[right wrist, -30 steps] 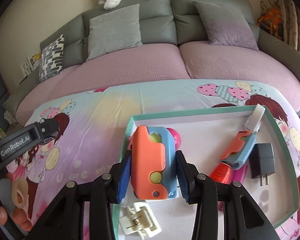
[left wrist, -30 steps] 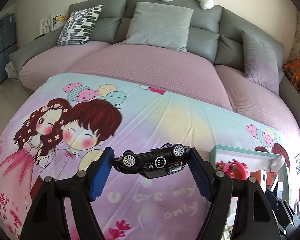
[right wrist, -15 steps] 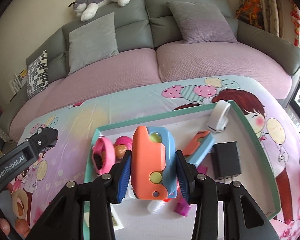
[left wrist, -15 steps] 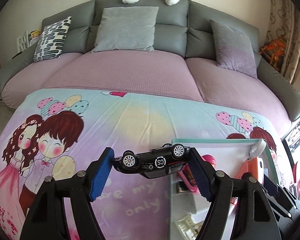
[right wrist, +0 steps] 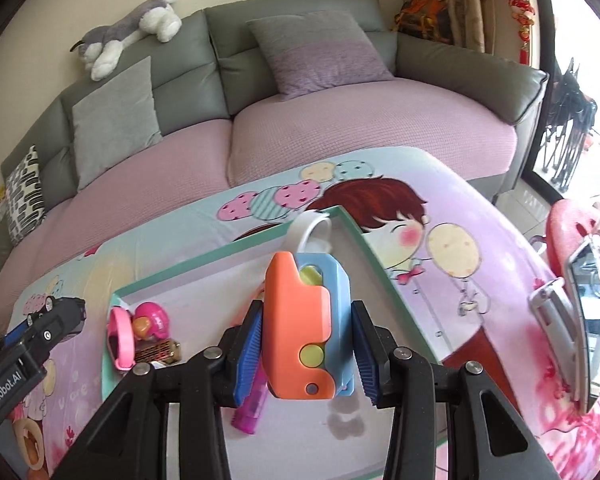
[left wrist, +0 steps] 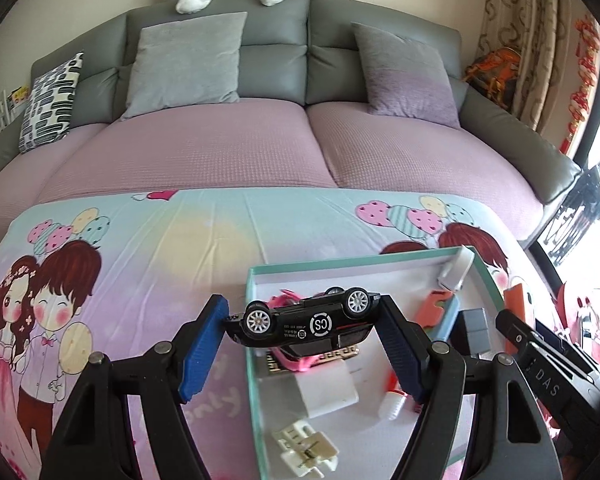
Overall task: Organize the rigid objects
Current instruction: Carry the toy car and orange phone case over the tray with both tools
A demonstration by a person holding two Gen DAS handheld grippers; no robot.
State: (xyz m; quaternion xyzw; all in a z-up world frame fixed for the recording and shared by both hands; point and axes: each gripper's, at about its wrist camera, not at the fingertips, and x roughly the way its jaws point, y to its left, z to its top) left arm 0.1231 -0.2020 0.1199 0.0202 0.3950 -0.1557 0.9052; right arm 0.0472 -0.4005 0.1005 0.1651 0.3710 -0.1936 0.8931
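Gripping a black toy car (left wrist: 306, 322) end to end, wheels up, the left tongs (left wrist: 304, 344) hang over the near-left corner of the teal-rimmed box (left wrist: 254, 364) on the cartoon-print surface (left wrist: 148, 264). Under the car lie a pink toy and a white block (left wrist: 324, 390); a white clip (left wrist: 306, 446) sits nearer the tongs' base. The right tongs (right wrist: 306, 354) are clamped on an orange and blue toy (right wrist: 304, 328), upright above the box floor, with a pink tube (right wrist: 252, 408) below it and a white ring (right wrist: 310, 230) beyond it at the far corner.
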